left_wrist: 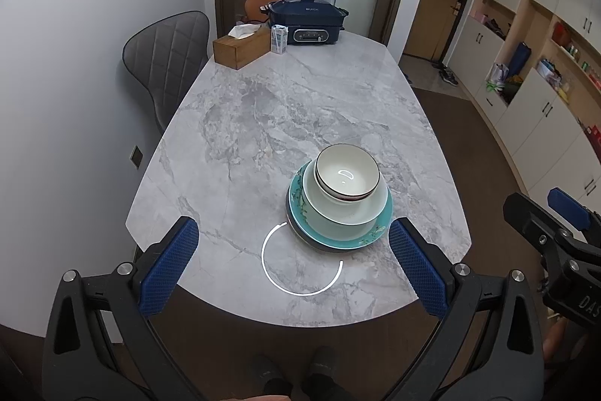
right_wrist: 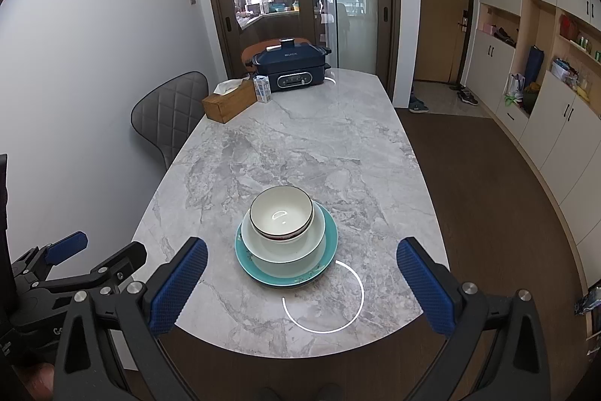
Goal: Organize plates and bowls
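The marble counter (left_wrist: 263, 123) carries one stack near its front edge: a teal plate (right_wrist: 330, 232) at the bottom, a pale green bowl (right_wrist: 319, 232) on it, and a white dark-rimmed bowl (right_wrist: 281, 213) on top. The left claw (left_wrist: 293, 262) and the right claw (right_wrist: 300, 284) are both wide open, hold nothing, and hang before the stack without touching it.
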`<control>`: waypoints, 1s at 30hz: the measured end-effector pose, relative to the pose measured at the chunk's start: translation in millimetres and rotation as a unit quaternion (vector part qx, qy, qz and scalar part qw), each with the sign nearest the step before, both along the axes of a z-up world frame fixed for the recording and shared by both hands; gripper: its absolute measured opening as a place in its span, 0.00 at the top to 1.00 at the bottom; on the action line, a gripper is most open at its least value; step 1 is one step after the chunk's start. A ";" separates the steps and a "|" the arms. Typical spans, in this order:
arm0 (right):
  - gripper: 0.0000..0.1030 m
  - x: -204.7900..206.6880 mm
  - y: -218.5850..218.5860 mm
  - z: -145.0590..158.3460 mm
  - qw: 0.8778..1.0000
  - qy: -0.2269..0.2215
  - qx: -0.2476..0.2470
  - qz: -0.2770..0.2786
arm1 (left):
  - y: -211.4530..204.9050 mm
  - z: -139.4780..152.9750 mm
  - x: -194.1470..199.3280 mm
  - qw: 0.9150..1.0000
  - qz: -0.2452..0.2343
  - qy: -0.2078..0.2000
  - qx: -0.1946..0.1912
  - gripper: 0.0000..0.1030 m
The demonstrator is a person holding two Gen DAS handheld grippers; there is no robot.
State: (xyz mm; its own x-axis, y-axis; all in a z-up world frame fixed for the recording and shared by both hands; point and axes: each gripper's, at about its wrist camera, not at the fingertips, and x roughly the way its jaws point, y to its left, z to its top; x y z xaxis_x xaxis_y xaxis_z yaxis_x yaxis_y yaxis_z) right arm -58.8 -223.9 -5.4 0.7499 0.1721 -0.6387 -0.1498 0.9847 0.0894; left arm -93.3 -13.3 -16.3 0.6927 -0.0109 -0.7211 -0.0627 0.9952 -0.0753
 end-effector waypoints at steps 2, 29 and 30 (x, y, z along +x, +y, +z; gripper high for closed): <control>0.00 1.7 -0.2 0.4 1.000 0.000 0.000 -0.001 | 0.3 -2.1 -0.5 1.000 0.001 0.002 -0.001 0.00; 0.00 -1.2 2.9 -1.6 1.000 0.007 0.006 0.003 | -1.8 -2.0 2.9 1.000 0.008 0.002 0.002 0.00; 0.00 -4.0 4.3 -2.0 1.000 0.007 0.006 0.003 | -1.8 -1.8 2.8 1.000 0.007 0.002 0.003 0.00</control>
State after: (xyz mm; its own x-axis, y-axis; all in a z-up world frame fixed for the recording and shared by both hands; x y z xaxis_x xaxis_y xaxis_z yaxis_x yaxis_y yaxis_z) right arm -62.8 -219.5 -7.4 0.7391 0.1844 -0.6479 -0.1552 0.9825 0.1027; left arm -90.5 -15.2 -18.1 0.6904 0.0031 -0.7234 -0.0776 0.9945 -0.0698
